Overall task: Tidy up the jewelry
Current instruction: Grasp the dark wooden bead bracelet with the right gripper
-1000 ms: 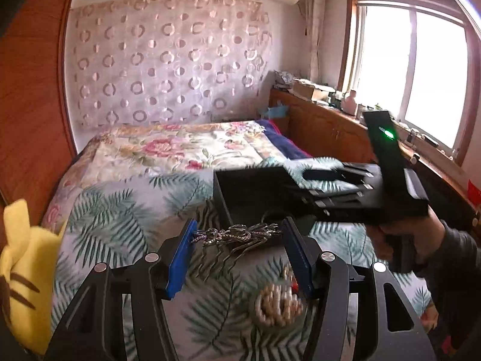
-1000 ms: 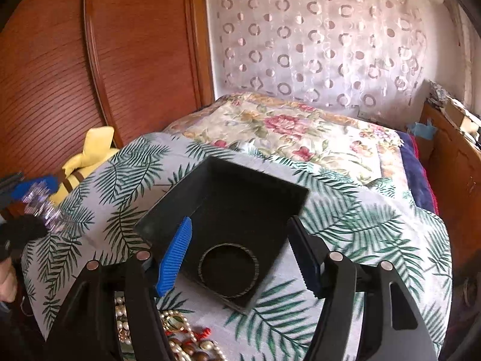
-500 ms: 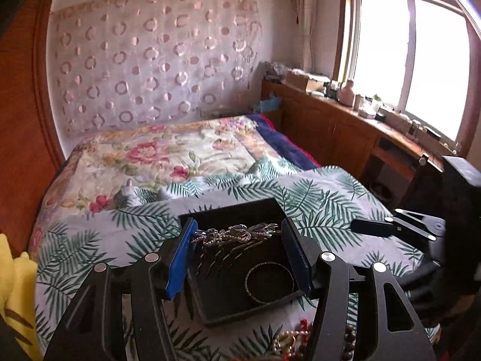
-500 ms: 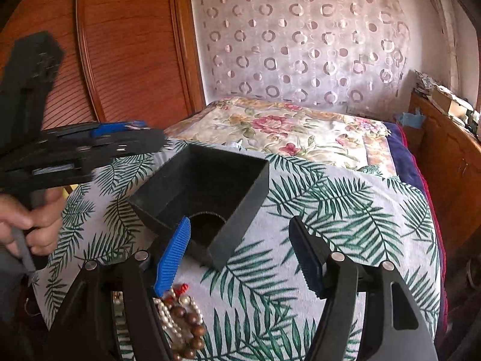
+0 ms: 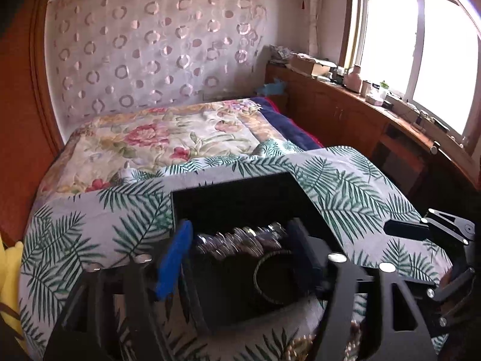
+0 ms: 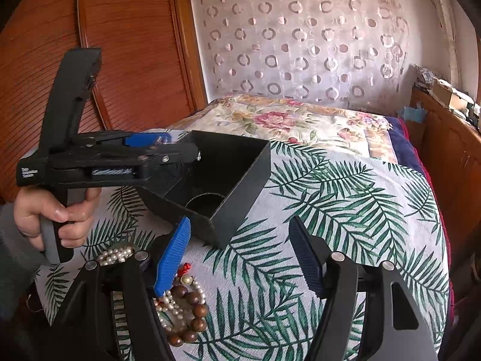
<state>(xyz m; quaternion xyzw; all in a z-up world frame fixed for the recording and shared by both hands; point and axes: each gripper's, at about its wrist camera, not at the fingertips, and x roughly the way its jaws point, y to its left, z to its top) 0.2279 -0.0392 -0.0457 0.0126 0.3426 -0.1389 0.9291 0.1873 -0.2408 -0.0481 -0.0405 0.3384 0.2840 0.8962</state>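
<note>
Two claws are in view. The left claw grips a silver hair comb between its pads, above the open black box, which holds a bangle. The right claw is wide open and empty, over the bed, near the bead and pearl bracelets.

the box is matte black inside and out. the bedspread under it is pale grey printed with green palm fronds; the quilt beyond is cream with pink and red flowers. the left tongs have 1 bright blue finger pad, pinching a silver hair comb. white pearls and brown wooden beads lie nearby. the curtain is white with pink rings.
</note>
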